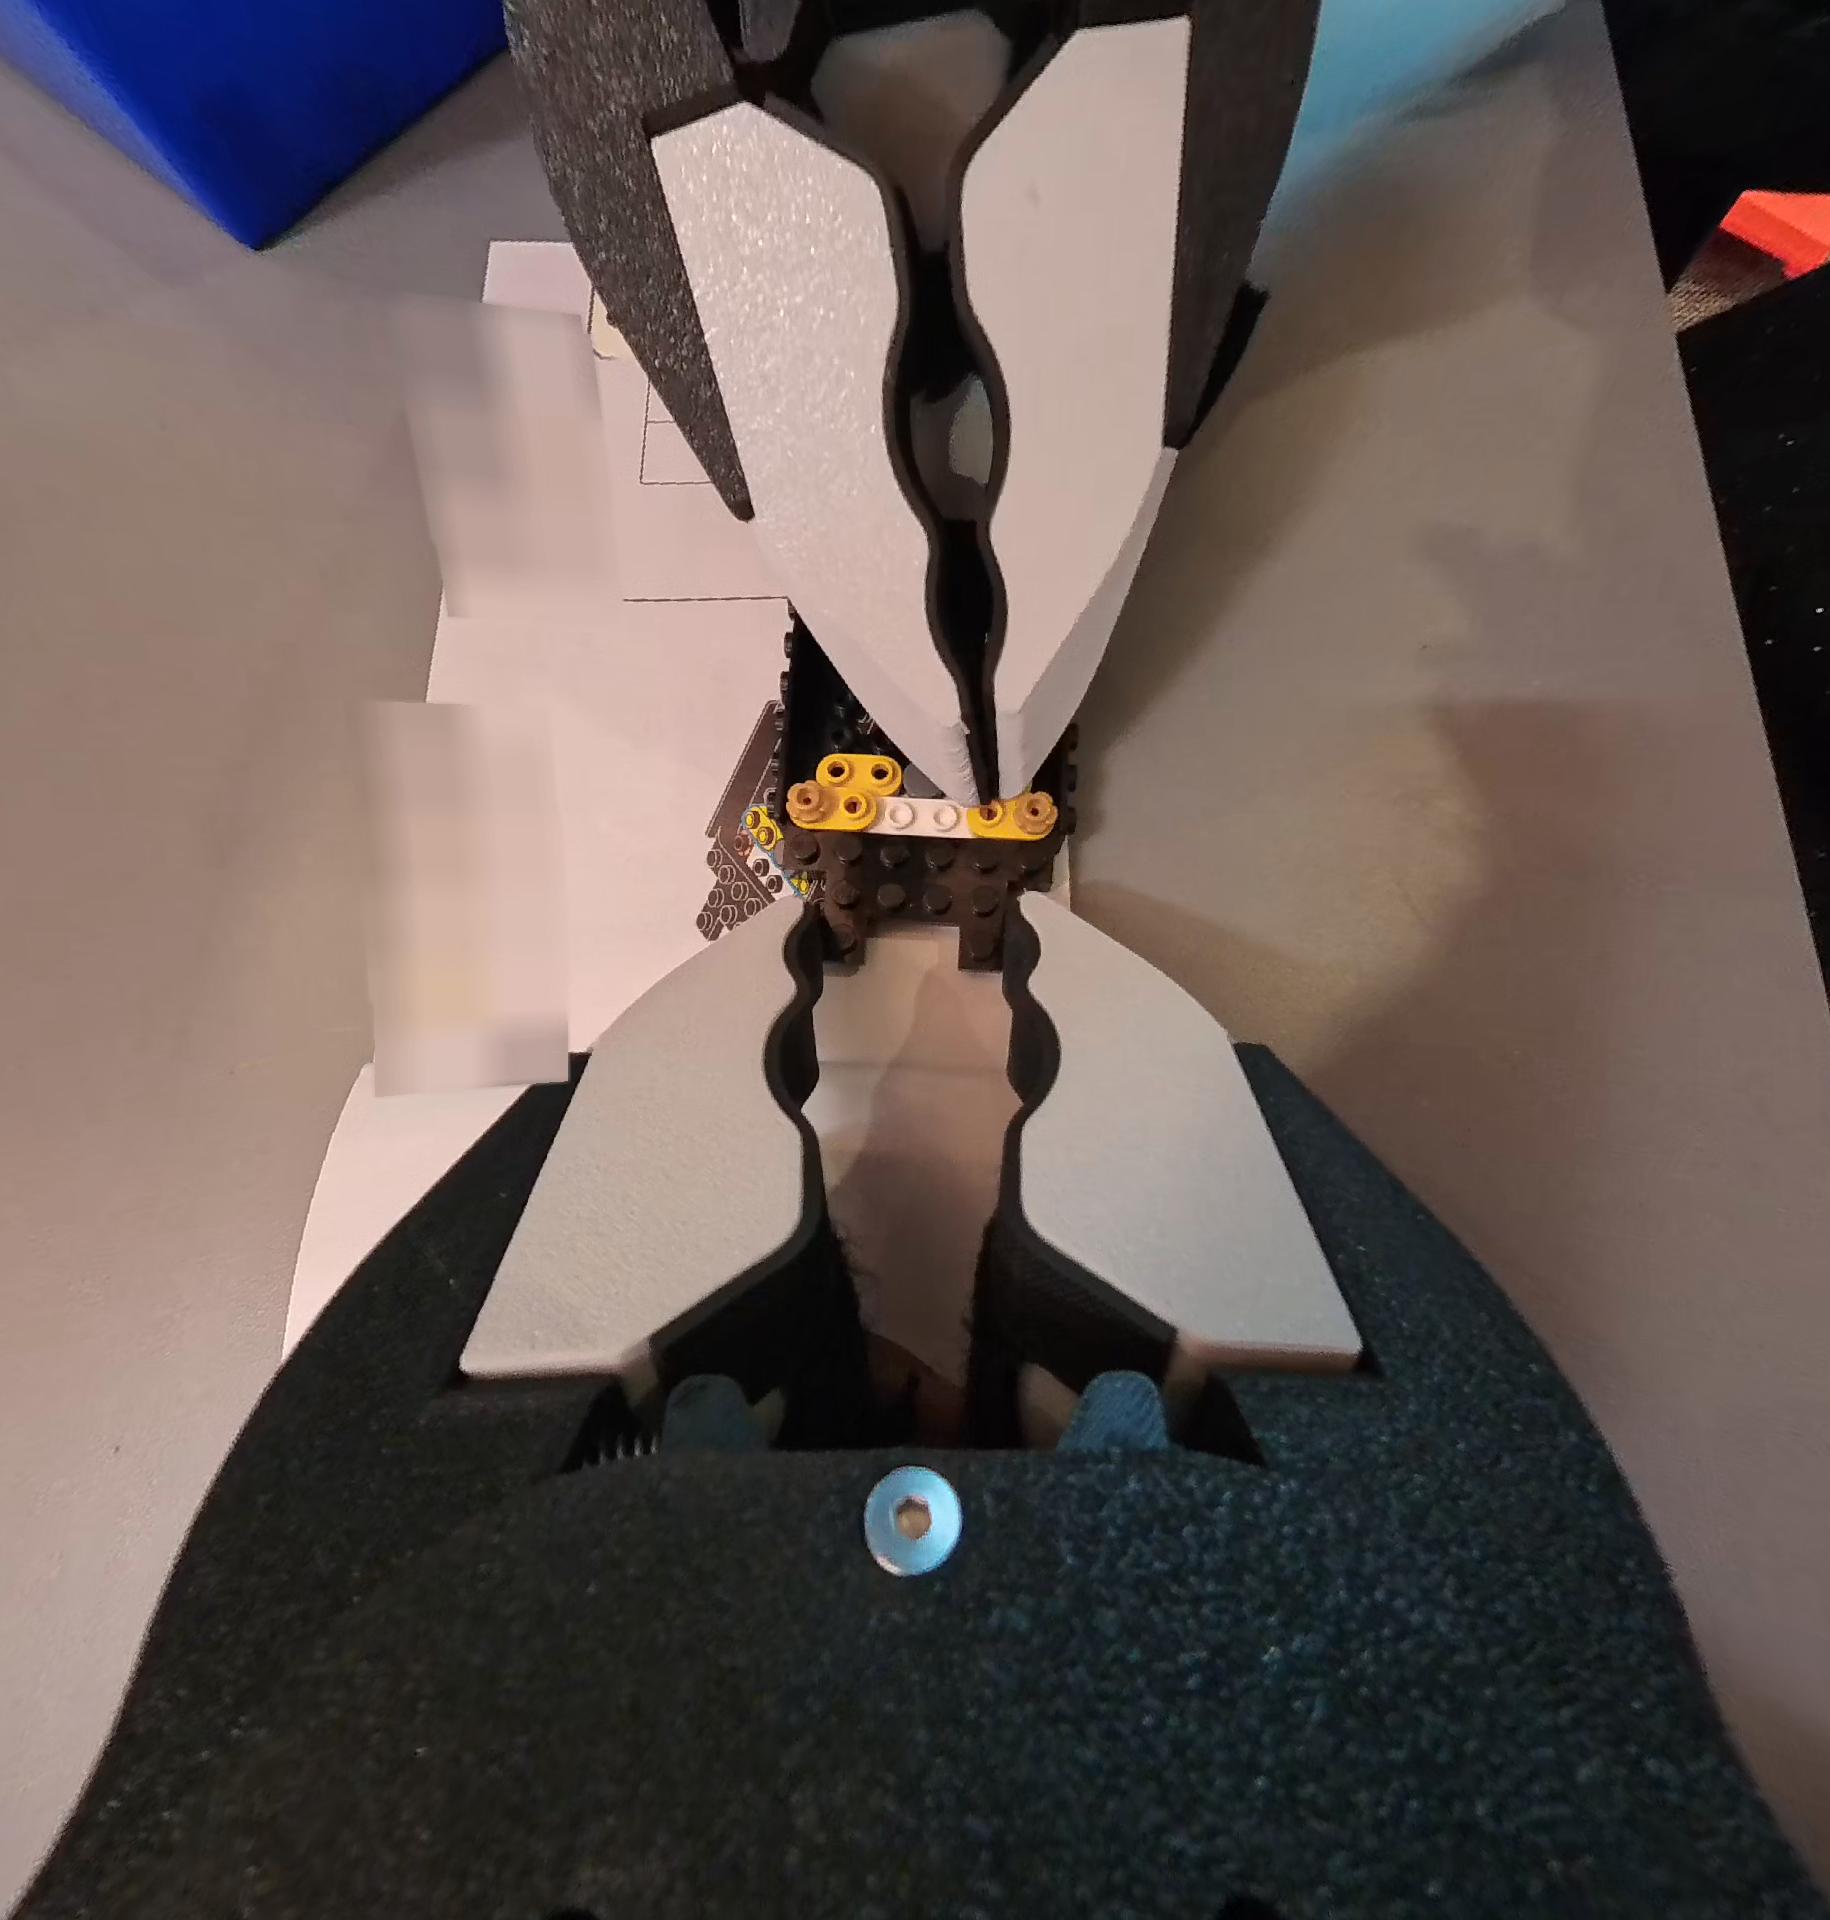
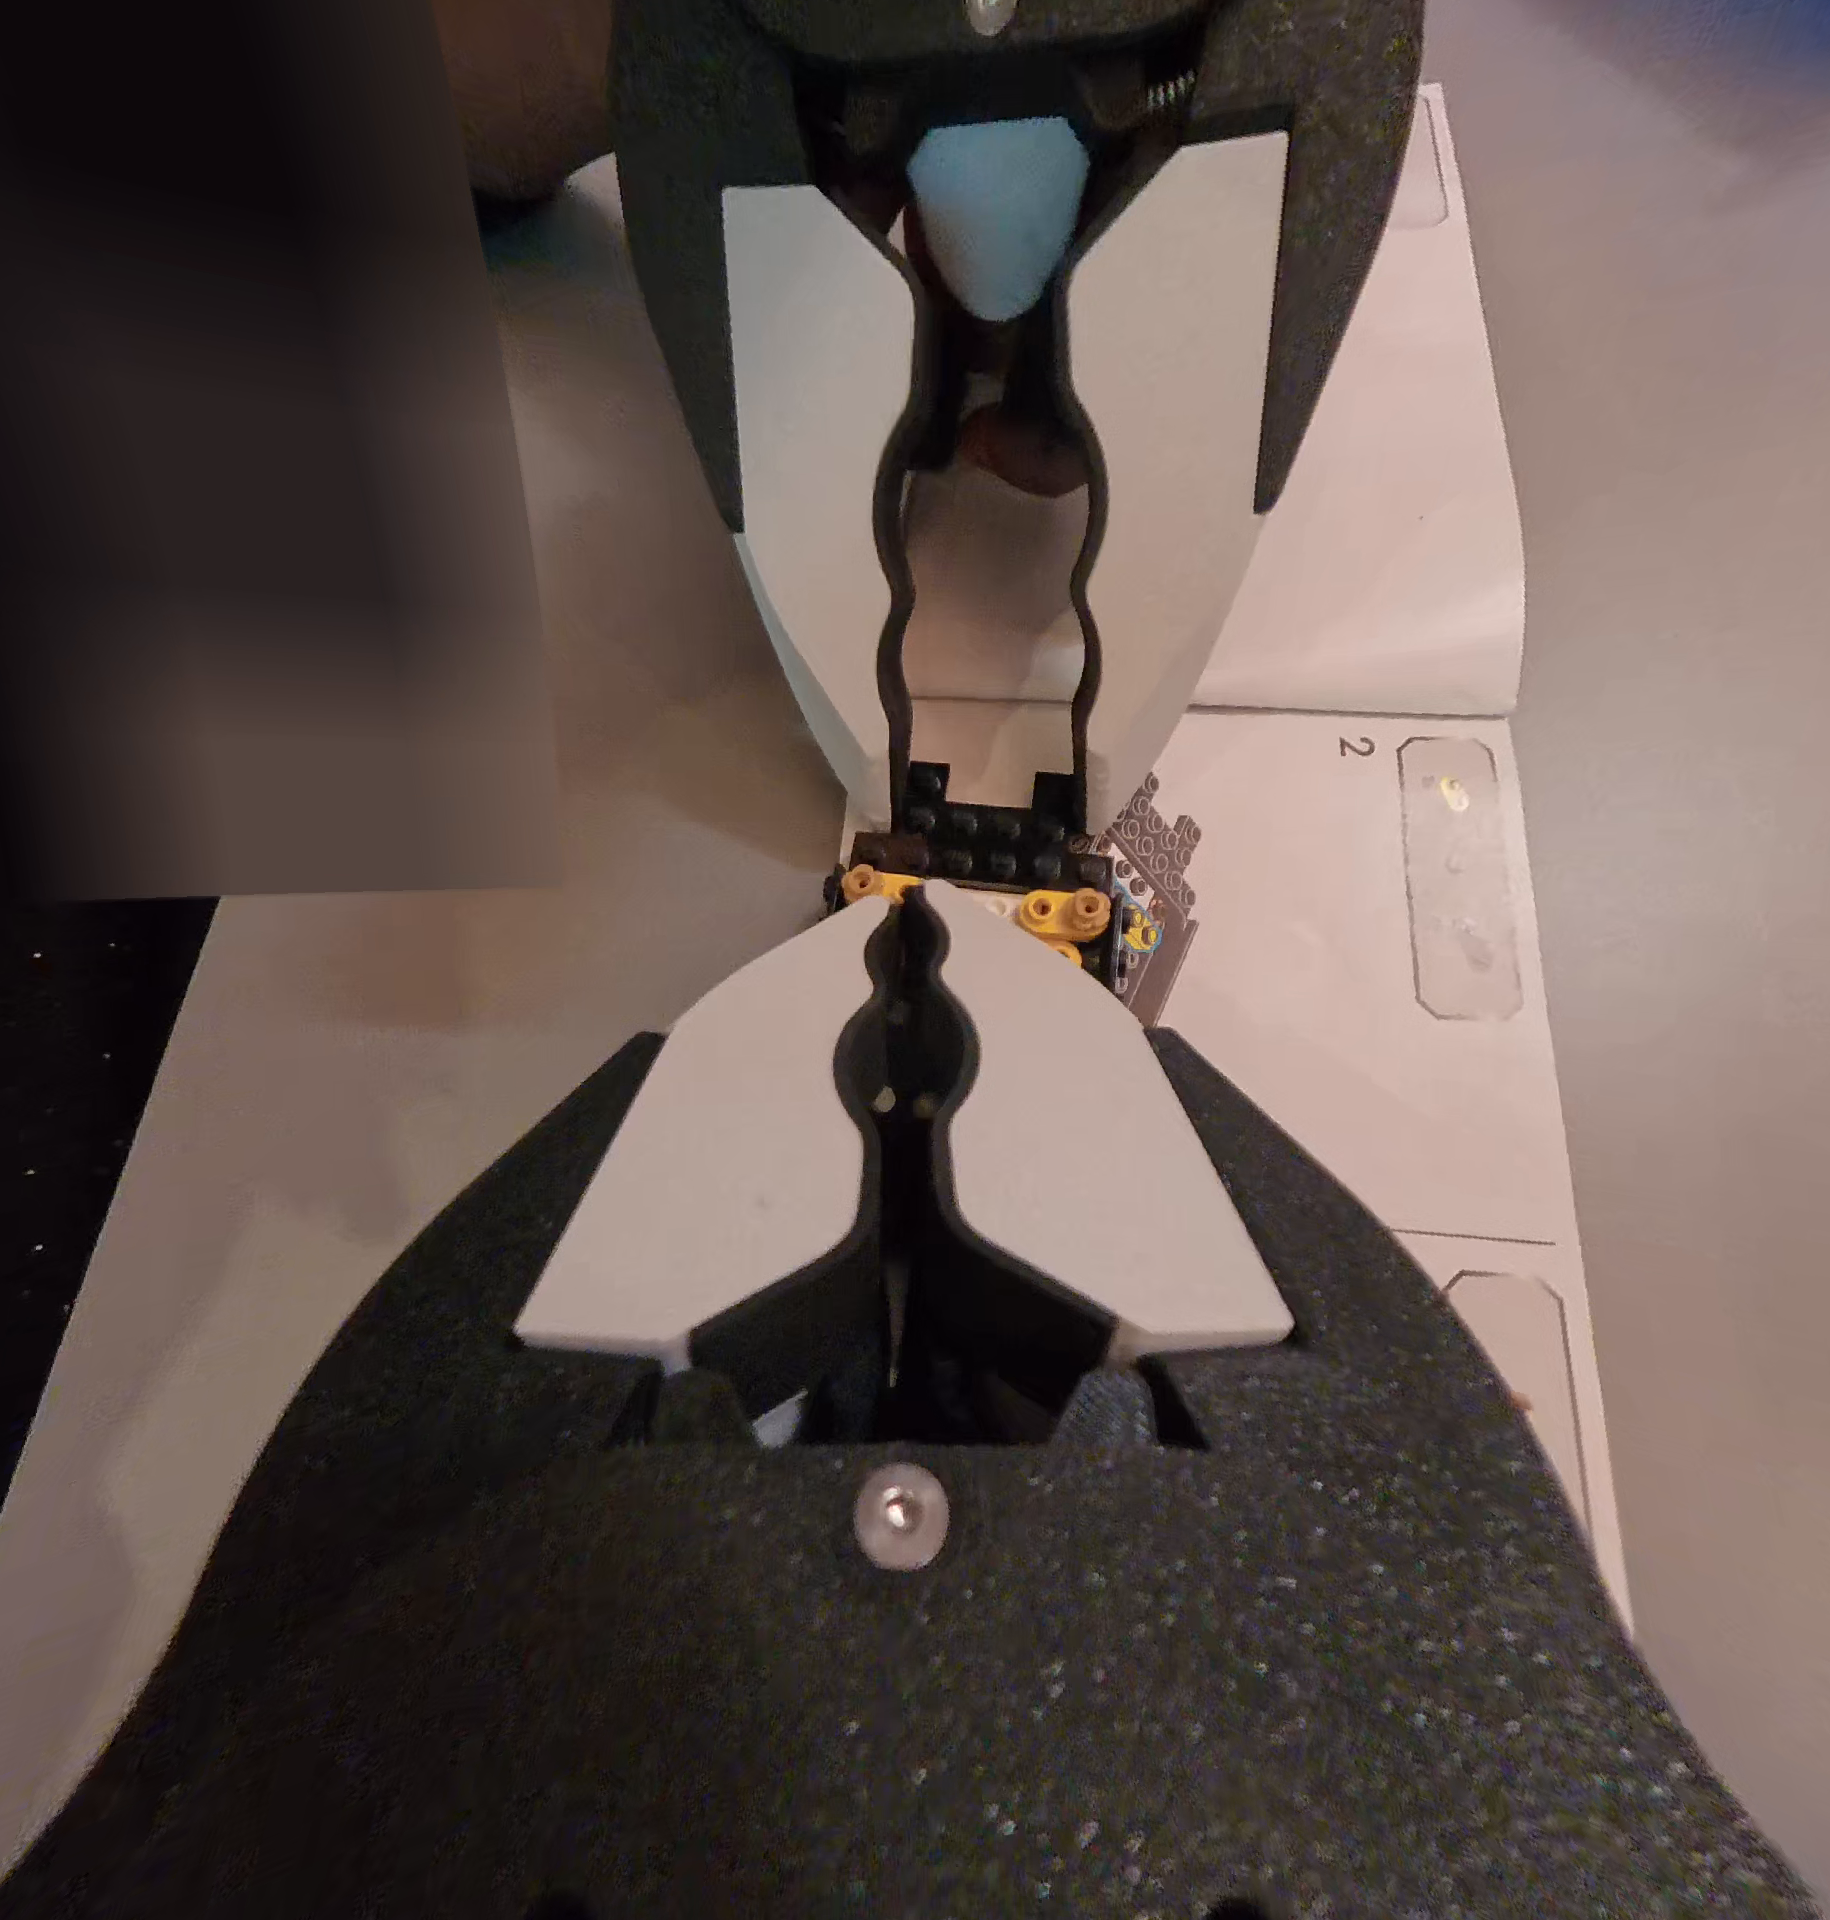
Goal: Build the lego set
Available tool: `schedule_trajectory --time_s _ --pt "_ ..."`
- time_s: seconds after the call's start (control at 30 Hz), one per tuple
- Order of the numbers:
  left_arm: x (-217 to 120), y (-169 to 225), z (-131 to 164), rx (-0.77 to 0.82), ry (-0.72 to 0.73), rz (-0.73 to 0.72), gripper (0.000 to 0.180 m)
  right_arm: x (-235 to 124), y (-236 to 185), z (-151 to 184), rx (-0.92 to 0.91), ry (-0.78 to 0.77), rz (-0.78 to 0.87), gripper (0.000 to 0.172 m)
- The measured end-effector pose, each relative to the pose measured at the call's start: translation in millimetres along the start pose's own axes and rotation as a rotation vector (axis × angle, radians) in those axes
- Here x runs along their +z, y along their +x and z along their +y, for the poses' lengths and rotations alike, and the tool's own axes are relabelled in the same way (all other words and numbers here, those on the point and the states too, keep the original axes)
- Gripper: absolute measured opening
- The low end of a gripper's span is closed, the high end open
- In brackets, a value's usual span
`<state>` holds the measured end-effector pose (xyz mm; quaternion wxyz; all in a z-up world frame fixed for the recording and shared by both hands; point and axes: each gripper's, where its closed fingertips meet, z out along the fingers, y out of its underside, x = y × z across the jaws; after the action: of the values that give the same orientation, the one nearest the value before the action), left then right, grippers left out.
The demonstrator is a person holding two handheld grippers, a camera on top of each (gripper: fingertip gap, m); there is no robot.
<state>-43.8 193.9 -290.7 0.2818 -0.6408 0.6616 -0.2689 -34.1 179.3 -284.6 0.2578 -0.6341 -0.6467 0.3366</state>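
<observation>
A small brick build (image 1: 916, 868) sits on an open booklet (image 1: 537, 831) on the worktop (image 1: 1410, 831). The build is a black plate with studs. Across it runs a row of small flat pieces: yellow (image 1: 838, 805), white (image 1: 926, 816), then yellow (image 1: 1010, 816) again. That row is the long way of the build, and it runs from side to side in both views.

The two grippers face each other with the build between them. The left gripper (image 1: 911, 935) comes at the build from its near edge. Its jaws are spread as wide as the black plate, and each finger (image 1: 802, 940) sits against one side of the plate, so it looks like it is gripping the plate by its sides.

The right gripper (image 2: 916, 899) comes from the far edge of the build. Its jaws are pinched almost together, with the tips coming down on the row, right at the yellow piece beside the white one. Whether the tips pinch something tiny or just press on that piece, I cannot tell.

A blue box (image 1: 246, 114) stands well beyond the build, past the booklet.
</observation>
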Motion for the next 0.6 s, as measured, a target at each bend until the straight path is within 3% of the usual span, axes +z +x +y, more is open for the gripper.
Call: schedule_trajectory --time_s 0.03,0.47,0.6 --pt "0.0 0.0 0.0 0.000 0.000 0.001 0.032 0.1 -0.1 -0.1 -0.005 -0.006 -0.004 0.000" --pt "0.4 -0.5 0.0 -0.020 0.001 -0.002 0.033 -0.7 2.6 -0.3 -0.185 -0.149 0.145 0.000" --pt "0.5 -0.2 -0.1 -0.009 -0.001 -0.005 0.033 -8.5 -1.9 -13.9 -0.018 0.058 0.050 0.012"
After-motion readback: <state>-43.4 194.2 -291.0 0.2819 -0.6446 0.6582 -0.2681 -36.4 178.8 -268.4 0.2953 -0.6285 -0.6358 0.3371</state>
